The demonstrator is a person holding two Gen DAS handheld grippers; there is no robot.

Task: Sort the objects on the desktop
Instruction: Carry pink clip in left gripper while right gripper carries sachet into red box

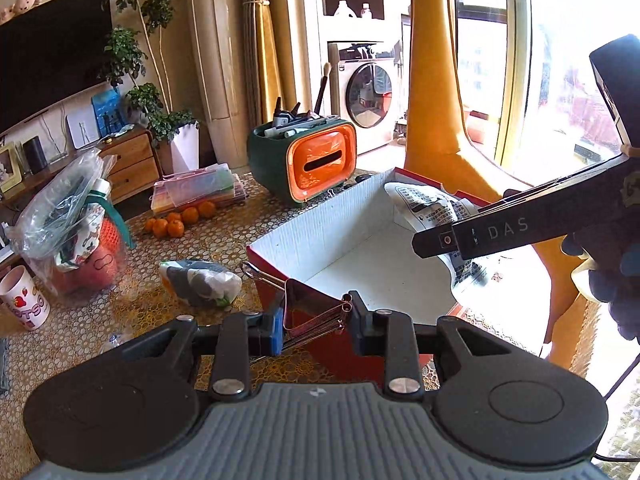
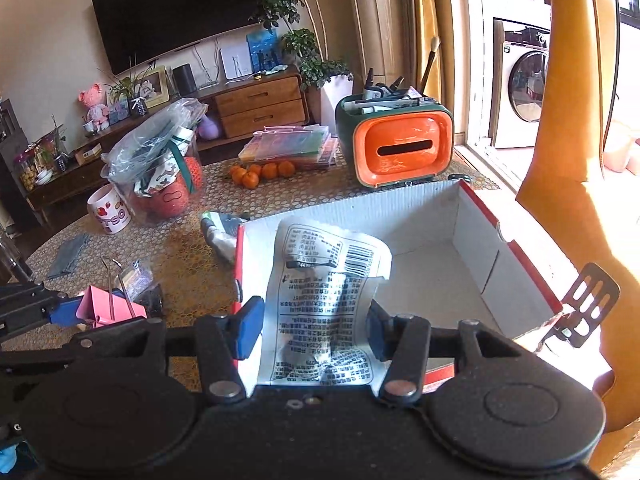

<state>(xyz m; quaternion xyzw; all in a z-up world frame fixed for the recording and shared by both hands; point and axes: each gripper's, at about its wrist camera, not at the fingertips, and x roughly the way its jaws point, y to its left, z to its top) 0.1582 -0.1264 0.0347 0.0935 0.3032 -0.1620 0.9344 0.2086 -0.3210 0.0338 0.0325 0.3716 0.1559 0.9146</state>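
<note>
My left gripper (image 1: 316,320) is shut on a pink binder clip (image 1: 308,308), held just before the near wall of the red box with a white inside (image 1: 352,216). From the right wrist view the clip (image 2: 112,308) hangs left of the box (image 2: 472,232). My right gripper (image 2: 314,324) holds a white printed snack packet (image 2: 324,296) over the box; the pads (image 2: 250,330) stand beside the packet, and contact is unclear. The packet (image 1: 432,208) also shows in the left wrist view under the right gripper (image 1: 492,232).
A green and orange pen holder (image 1: 316,164) stands behind the box. Several oranges (image 1: 180,220), flat plastic cases (image 1: 200,190), a clear bag of items (image 1: 76,236), a mug (image 1: 24,300) and a small wrapped packet (image 1: 200,280) lie on the patterned table.
</note>
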